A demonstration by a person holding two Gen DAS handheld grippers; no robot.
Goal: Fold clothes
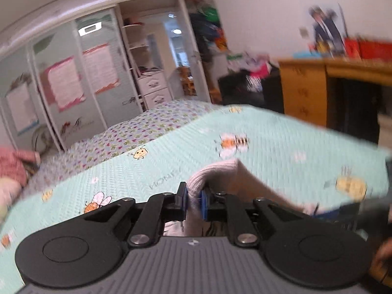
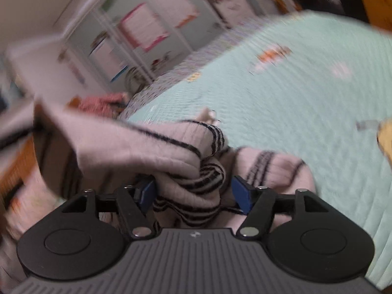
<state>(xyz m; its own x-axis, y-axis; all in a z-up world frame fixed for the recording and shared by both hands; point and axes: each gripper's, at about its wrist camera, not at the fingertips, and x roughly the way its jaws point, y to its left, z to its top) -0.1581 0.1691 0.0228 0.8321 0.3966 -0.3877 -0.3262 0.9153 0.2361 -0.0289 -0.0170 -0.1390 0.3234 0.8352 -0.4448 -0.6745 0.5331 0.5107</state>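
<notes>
A pale pink knit sweater (image 1: 215, 171) with thin black stripes is lifted over the mint bee-print bedspread (image 1: 269, 134). My left gripper (image 1: 194, 202) is shut on a ribbed edge of it, and the cloth rises between the blue pads. In the right wrist view the sweater (image 2: 147, 147) lies bunched in front of my right gripper (image 2: 193, 193). Its jaws stand wide, and a striped fold sits loose between the pads (image 2: 241, 196). One stretch of the sweater runs up and to the left, out of that view.
A flowered sheet (image 1: 147, 127) covers the far end of the bed. Behind it stand white wardrobe doors (image 1: 73, 78). A wooden desk (image 1: 306, 85) is at the right, and pink clothing (image 1: 12, 166) lies at the bed's left edge. Both views are motion-blurred.
</notes>
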